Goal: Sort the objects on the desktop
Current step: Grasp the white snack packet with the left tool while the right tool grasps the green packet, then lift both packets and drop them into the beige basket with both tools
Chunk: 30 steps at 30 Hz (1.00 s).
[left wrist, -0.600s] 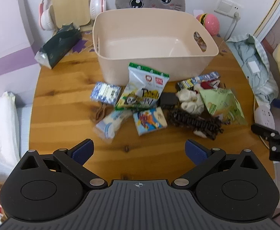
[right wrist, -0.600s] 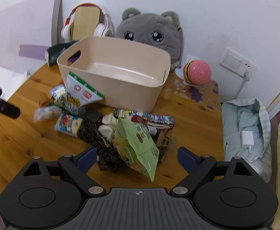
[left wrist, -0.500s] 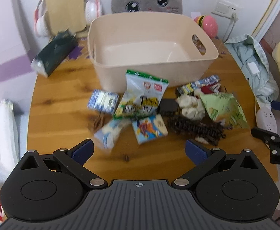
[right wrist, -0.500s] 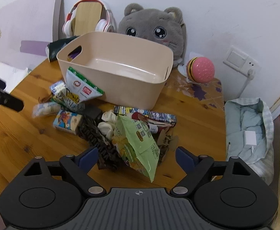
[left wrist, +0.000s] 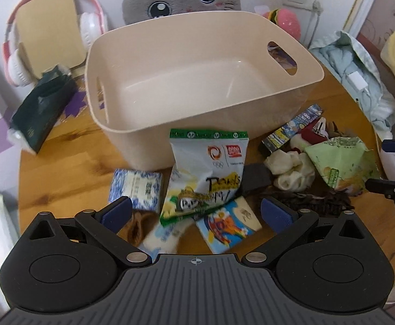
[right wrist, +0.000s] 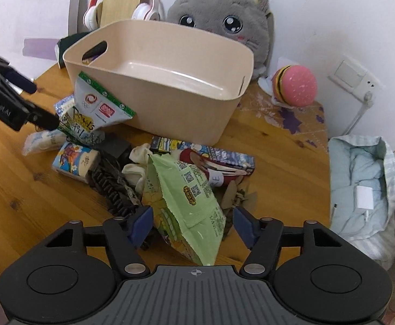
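Round wooden table (left wrist: pixel 62 149), beige bin (left wrist: pixel 197 81) at back, snack clutter in front. Left gripper (left wrist: pixel 196 212) spread wide above white chip bag (left wrist: pixel 208 173); right gripper (right wrist: pixel 193 223) open, straddling green snack bag (right wrist: pixel 186 197).

Green snack bag (right wrist: pixel 186 203) between open tongs (right wrist: pixel 193 223) (right)

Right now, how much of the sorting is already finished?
Nothing is sorted yet: the beige bin holds nothing. In hand: the right gripper is open around the green snack bag; the left gripper is open over the white snack bag. The whole pile is left.
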Tool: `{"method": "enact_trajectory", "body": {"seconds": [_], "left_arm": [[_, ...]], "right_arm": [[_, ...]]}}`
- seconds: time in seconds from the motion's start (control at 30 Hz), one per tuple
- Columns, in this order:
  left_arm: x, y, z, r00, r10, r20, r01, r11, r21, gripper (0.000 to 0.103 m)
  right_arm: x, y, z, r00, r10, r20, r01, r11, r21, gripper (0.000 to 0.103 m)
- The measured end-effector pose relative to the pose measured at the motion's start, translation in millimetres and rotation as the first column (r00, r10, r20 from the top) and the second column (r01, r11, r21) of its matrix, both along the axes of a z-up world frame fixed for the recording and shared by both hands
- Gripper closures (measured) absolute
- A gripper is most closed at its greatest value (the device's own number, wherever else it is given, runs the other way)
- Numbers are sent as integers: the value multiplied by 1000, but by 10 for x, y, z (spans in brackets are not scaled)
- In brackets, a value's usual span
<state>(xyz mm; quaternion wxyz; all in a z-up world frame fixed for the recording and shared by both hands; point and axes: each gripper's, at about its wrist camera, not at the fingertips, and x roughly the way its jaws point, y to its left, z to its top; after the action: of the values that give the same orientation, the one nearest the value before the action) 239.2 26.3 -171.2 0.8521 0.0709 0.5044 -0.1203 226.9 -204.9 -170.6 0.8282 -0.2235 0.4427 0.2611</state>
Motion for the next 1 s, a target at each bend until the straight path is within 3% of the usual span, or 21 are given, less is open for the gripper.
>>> {"method": "enact_trajectory", "body": {"seconds": [0.2, 0.5, 0.63, 0.77, 0.87, 1.0], "left_arm": [[193, -33, -183, 995, -98, -2, 98, 995, -1, 0], [486, -93, -524, 988, -142, -61, 138, 988, -70, 1], [571, -79, -633, 982, -150, -114, 138, 984, -108, 25], [596, -60, -651, 978, -159, -137, 140, 981, -135, 26], [573, -23, -623, 976, -167, -141, 146, 978, -149, 37], [509, 54, -578, 979, -146, -145, 120, 977, -175, 42]], "right_arm": [[129, 85, -166, 1000, 14, -23, -15, 999, -32, 34], [256, 235, -383, 991, 90, -96, -97, 993, -61, 31], [286, 268, -423, 989, 93, -113, -99, 994, -48, 35], [293, 279, -427, 987, 102, -125, -106, 994, -32, 42], [311, 253, -410, 986, 90, -143, -92, 996, -8, 52], [306, 220, -372, 984, 86, -155, -84, 996, 20, 59]]}}
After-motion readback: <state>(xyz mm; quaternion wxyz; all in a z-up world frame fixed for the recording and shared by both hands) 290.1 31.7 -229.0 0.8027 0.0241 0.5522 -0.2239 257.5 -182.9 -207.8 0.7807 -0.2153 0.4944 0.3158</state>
